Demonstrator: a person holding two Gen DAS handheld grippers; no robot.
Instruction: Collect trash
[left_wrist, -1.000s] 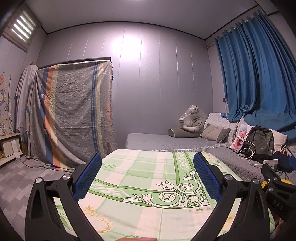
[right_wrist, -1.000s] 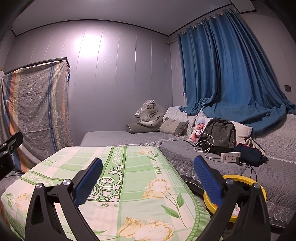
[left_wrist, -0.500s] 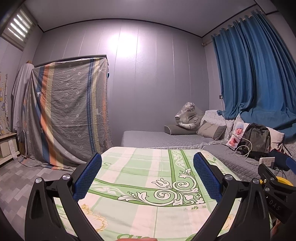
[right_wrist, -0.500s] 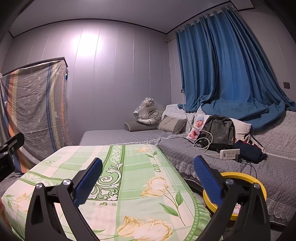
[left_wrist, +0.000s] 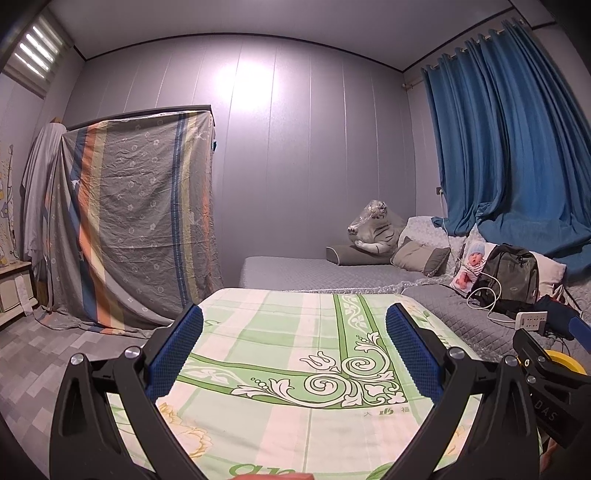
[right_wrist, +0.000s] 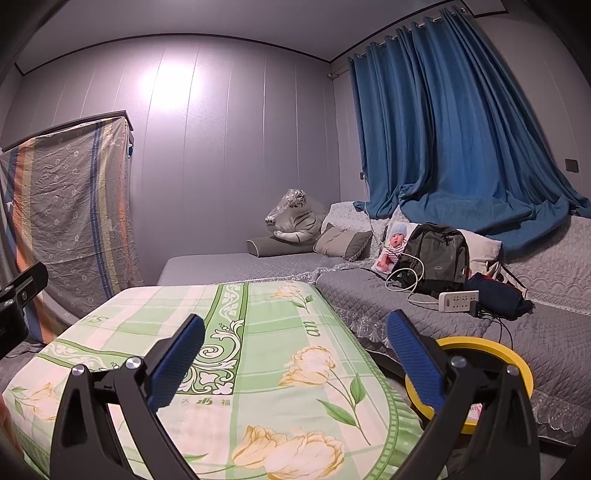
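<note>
- Left gripper (left_wrist: 293, 345): jaws wide apart with nothing between them, held above the desk (left_wrist: 280, 417) with its green floral cloth.
- Right gripper (right_wrist: 295, 345): jaws wide apart too, holding nothing, over the desk's right end.
- Bin (right_wrist: 513, 363): yellow-rimmed, low at the right, between the desk and the grey bed (right_wrist: 369, 295); the right gripper's right finger partly hides it.
- Trash: none can be made out on the cloth in either view.
- On the bed: a backpack (right_wrist: 437, 254), a power strip (right_wrist: 458, 300), a doll (right_wrist: 393, 247) and a plush tiger (right_wrist: 293, 218).
</note>
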